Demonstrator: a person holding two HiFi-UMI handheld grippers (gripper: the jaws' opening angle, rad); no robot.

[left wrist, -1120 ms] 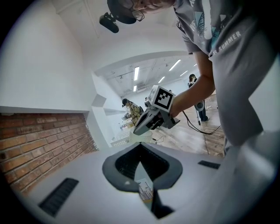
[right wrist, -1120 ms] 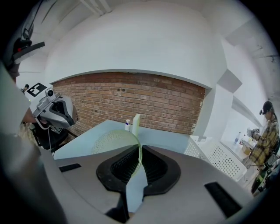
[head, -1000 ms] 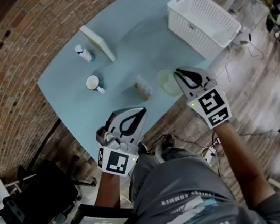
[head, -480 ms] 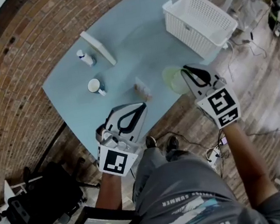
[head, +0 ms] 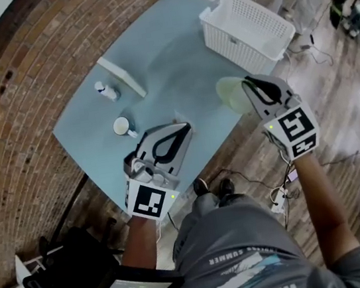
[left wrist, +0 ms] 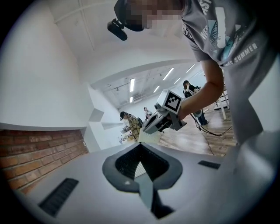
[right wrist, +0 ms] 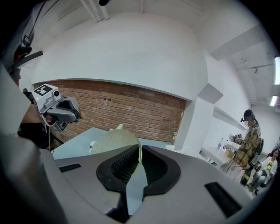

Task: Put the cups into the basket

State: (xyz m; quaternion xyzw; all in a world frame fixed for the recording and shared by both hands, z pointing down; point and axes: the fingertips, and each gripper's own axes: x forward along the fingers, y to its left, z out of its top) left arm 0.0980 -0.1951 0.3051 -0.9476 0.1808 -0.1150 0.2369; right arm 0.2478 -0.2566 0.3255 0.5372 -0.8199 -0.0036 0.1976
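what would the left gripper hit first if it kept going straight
Probably the white basket: the left gripper sees its lattice dead ahead in its own view, though depth is unclear. The green cup in the right gripper sits off that line.

**Head view:** mounted on the person's head, high above, facing steeply down on the pale blue rectangular table.

**Left gripper view:** rides the left gripper, own jaws close at lower centre; faces the right gripper at mid-frame.

**Right gripper view:** faces the red brick wall; left gripper at upper left.

**Shared with head view:** table, pale green textured cup.
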